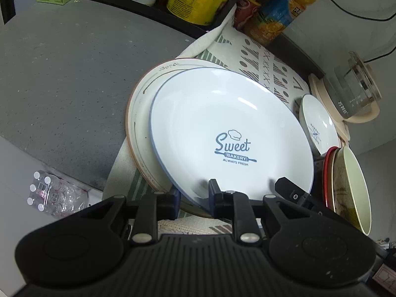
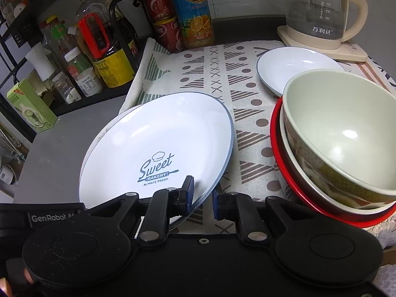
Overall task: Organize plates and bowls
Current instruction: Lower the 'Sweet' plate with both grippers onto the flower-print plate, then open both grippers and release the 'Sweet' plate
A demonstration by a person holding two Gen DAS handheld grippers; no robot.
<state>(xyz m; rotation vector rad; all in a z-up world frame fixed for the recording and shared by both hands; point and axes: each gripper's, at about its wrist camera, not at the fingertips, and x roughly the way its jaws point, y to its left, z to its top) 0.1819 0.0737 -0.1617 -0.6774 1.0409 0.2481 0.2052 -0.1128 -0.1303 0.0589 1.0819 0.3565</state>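
Observation:
A white "Sweet Bakery" plate (image 1: pixel 230 133) with a blue rim is held tilted over a cream plate (image 1: pixel 141 113) with a brown rim. My left gripper (image 1: pixel 194 195) straddles its near rim with a gap beside the rim. My right gripper (image 2: pixel 203 195) straddles the same plate (image 2: pixel 158 146) at its near right rim, also with a gap showing. A smaller white plate (image 2: pixel 294 66) lies on the patterned cloth (image 2: pixel 222 79). A green-lined bowl (image 2: pixel 344 133) sits nested in a red-rimmed bowl (image 2: pixel 279 153) at the right.
A glass kettle (image 2: pixel 319 12) on a cream base stands at the back right. Cans and a juice bottle (image 2: pixel 195 14) stand at the back. A rack of bottles and jars (image 2: pixel 81 57) is on the left. The grey counter (image 1: pixel 61 74) lies left of the cloth.

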